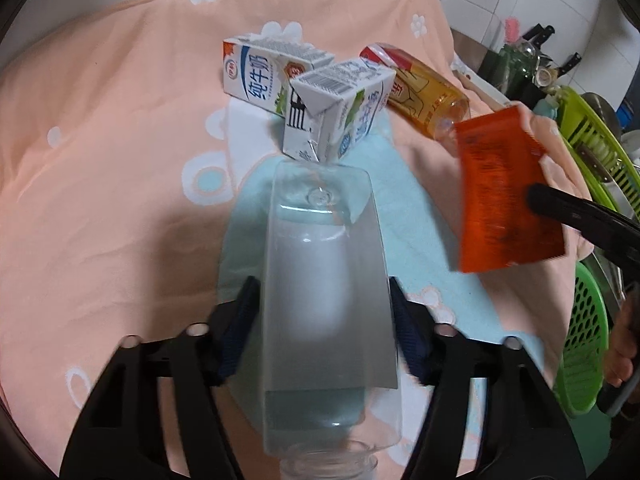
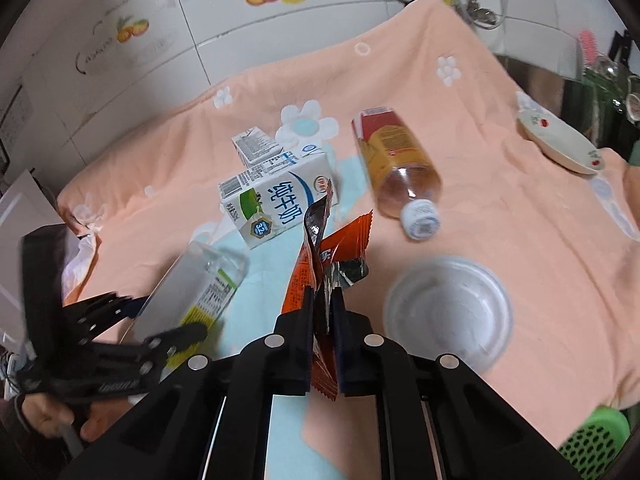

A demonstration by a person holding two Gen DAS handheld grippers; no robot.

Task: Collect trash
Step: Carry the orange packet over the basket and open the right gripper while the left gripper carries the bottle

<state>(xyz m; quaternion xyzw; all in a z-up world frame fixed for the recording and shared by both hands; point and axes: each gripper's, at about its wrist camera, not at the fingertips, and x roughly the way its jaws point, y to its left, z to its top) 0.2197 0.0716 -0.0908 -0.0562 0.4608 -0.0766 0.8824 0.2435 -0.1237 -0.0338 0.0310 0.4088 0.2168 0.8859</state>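
**Desk:** As the right claw (image 2: 322,300) clamps tight on the orange snack wrapper (image 2: 320,256), how will that piece handle?

**Photographer:** Weightless and limp, by the look of it. Crinkled foil, orange outside, silver within, twisted above the jaws. It is pinched at its lower end, a sound place to grip; the free end would likely flop. It hangs off the peach blanket (image 2: 500,184), just nearer the camera than the front milk carton (image 2: 276,204).

**Desk:** And the left claw (image 1: 324,320)?

**Photographer:** Its blue pads (image 1: 240,320) sit against both flat sides of the clear plastic bottle (image 1: 324,280), base pointing at that carton and nearly touching it. The bottle looks empty, light, thin-walled and slick; it would dent under a hard squeeze, so the flat flanks suit best.

**Desk:** What remains?

**Photographer:** Behind that carton, a second carton (image 1: 260,76); to its right, an amber drink bottle (image 2: 400,168) on its side, white cap on; nearer, a white plastic bowl (image 2: 448,312). All appear light and rigid enough.
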